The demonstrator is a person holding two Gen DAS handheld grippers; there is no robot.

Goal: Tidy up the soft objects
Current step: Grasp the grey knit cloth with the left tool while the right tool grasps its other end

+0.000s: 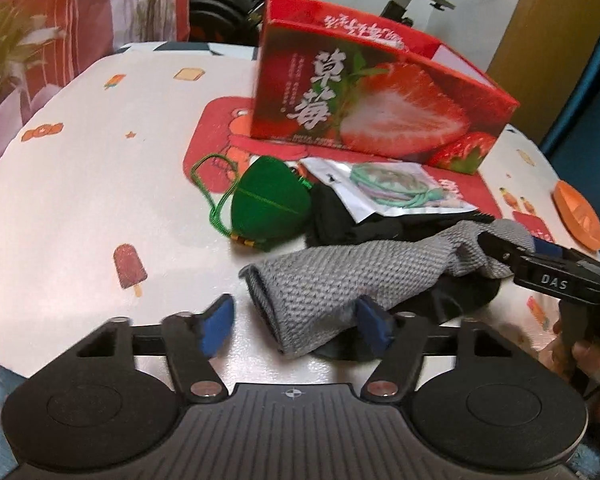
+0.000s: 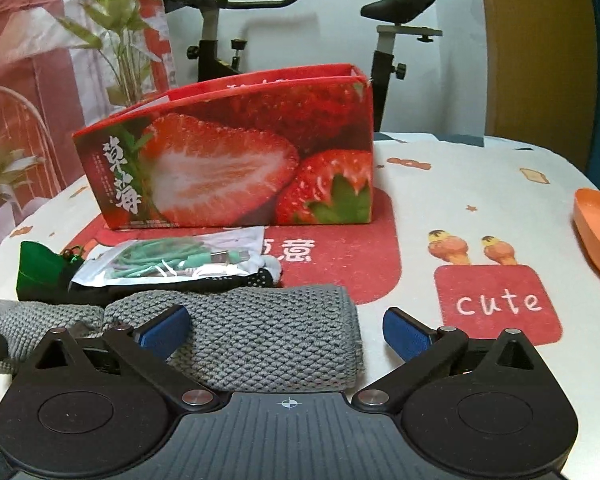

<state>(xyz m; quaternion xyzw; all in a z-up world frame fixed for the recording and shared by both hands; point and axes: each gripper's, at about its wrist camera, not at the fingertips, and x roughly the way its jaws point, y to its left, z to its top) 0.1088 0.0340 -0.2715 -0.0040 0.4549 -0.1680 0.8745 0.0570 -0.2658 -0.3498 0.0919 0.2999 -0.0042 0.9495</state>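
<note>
Black left gripper (image 1: pixel 296 326) w/ blue pads, silver screws; right gripper (image 2: pixel 286 330) alike, "DAS" marked.

"草莓" on the strawberry box (image 2: pixel 228 152), "cute" on the tablecloth (image 2: pixel 496 304), "DAS" on the right claw (image 1: pixel 500 248)

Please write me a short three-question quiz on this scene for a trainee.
1. True or false: the strawberry box stands on the table behind the pile of soft items.
2. What lies between the fingers of both grippers? A) the grey knitted cloth B) the green pouch C) the orange dish
3. What does the clear packet hold?

Key: 1 true; 2 A; 3 a coiled green cable.
</note>
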